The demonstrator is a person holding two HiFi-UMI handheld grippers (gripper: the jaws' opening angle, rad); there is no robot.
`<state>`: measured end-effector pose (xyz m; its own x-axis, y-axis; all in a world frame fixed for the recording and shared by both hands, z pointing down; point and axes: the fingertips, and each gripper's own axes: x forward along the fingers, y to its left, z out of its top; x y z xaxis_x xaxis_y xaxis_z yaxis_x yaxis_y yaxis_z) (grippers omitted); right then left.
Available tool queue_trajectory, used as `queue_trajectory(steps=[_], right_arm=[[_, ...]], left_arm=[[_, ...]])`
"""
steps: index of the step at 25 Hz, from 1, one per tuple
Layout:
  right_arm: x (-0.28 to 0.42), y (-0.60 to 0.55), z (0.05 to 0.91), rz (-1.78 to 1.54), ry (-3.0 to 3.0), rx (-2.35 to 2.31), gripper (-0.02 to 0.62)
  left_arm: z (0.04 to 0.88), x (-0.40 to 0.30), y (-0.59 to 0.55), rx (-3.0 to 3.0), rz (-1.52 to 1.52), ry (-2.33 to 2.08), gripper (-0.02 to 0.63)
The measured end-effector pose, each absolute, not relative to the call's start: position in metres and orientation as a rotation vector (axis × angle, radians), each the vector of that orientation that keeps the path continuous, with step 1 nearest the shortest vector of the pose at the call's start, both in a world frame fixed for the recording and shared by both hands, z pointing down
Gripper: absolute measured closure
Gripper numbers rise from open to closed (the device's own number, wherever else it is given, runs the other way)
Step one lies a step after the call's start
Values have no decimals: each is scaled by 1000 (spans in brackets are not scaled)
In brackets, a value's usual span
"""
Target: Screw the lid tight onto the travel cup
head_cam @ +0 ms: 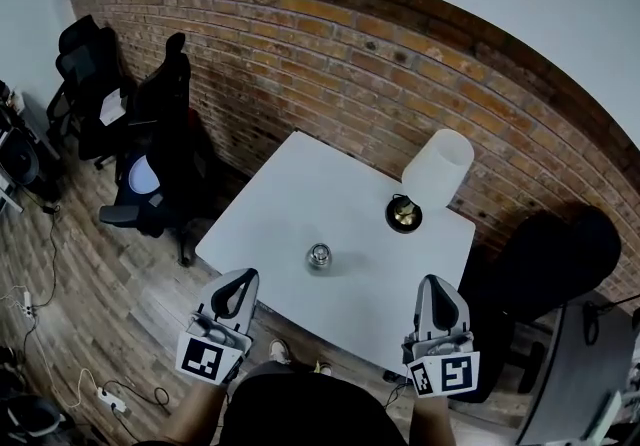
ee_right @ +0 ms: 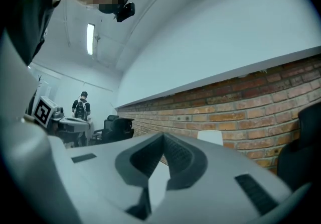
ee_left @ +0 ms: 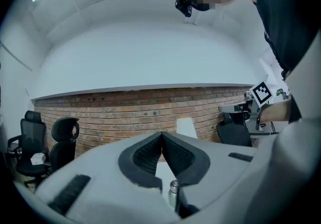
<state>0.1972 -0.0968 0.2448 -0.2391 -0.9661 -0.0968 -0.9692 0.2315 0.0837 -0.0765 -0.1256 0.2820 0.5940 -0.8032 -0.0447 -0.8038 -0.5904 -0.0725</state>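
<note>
The left tongs point(head_cam: 242, 279) and right tongs point(head_cam: 438, 284) are hovering pinched together, empty; they should be opening before reaching the cup point(head_cam: 318, 256).

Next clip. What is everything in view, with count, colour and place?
table: one, white, centre of view
silver cylinder: one, metallic, standing mid-table
dark round item: one, black with a brassy middle, table's far right part
white cylinder: one, white, table's far right corner, just behind the dark round item
office chairs: at least three, black, left of the table
brick wall: one, red-brown, behind the table
black bag: one, black, right of the table
power strip: one, white, on the wooden floor, lower left
left tool: one, grey, shut, empty, before the table's near edge
right tool: one, grey, shut, empty, before the table's near edge
</note>
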Motion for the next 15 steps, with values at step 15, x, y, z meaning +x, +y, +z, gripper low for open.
queue_trajectory(steps=[15], right_arm=[[185,-118,245,267,2477,-1994,583]], left_arm=[[286,-72,-153,-2750,35,1302,581]])
